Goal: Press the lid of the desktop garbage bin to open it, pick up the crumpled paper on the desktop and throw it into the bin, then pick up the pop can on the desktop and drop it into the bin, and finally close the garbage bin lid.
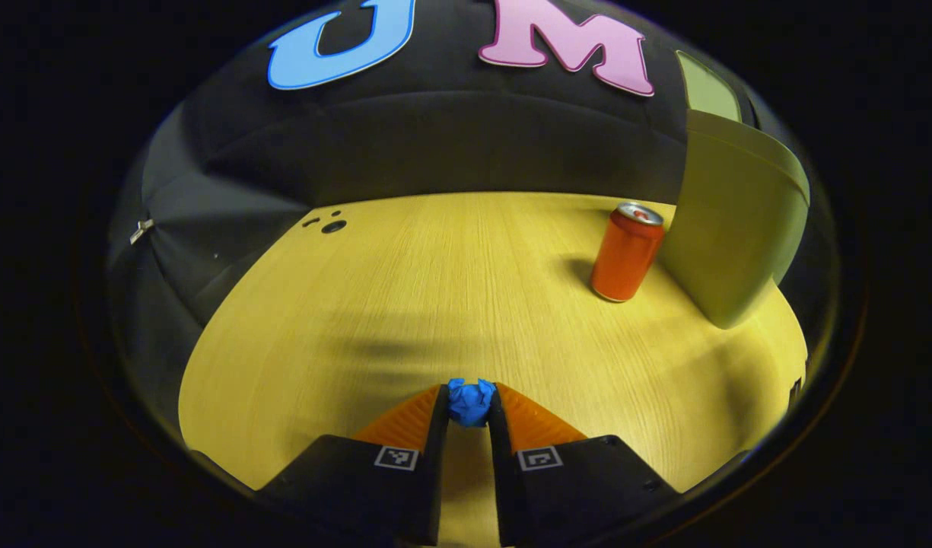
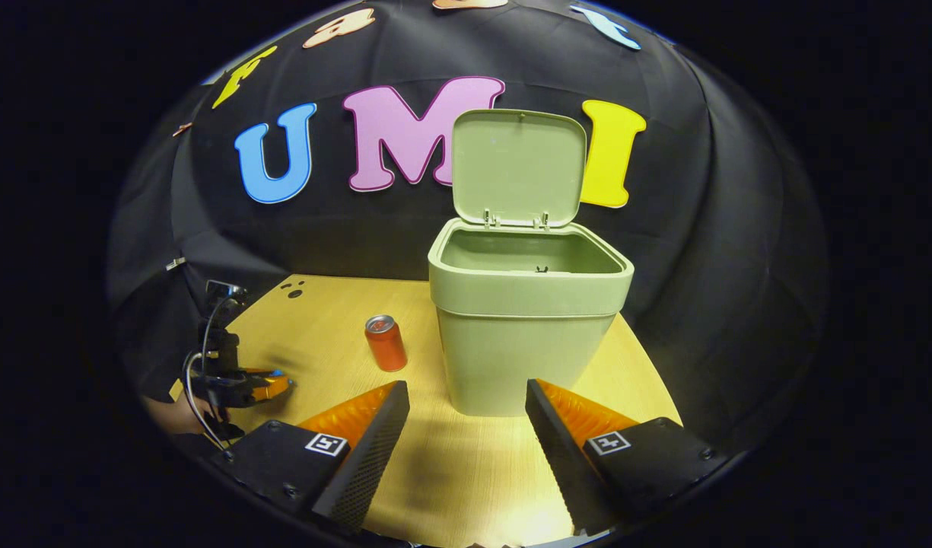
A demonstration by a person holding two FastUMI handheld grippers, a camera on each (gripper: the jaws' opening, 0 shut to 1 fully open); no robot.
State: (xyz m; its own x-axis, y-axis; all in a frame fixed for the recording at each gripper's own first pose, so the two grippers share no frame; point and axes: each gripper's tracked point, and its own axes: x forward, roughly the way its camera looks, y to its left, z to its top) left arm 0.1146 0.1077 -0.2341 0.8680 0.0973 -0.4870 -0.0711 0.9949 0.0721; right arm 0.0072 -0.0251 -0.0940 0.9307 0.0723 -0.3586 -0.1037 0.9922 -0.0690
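In the left gripper view, my left gripper is shut on a small blue crumpled paper, held just above the wooden desktop. An orange pop can stands upright ahead to the right, beside the green bin. In the right gripper view, the green bin stands in the middle with its lid raised upright. The pop can stands left of the bin. My right gripper is open in front of the bin, holding nothing. The left gripper sits far left with the paper at its tips.
The desktop's left edge and back edge meet the black cloth wall. A small dark hole marks the desk's far left corner. A hand holds the left gripper at the left edge of the right gripper view.
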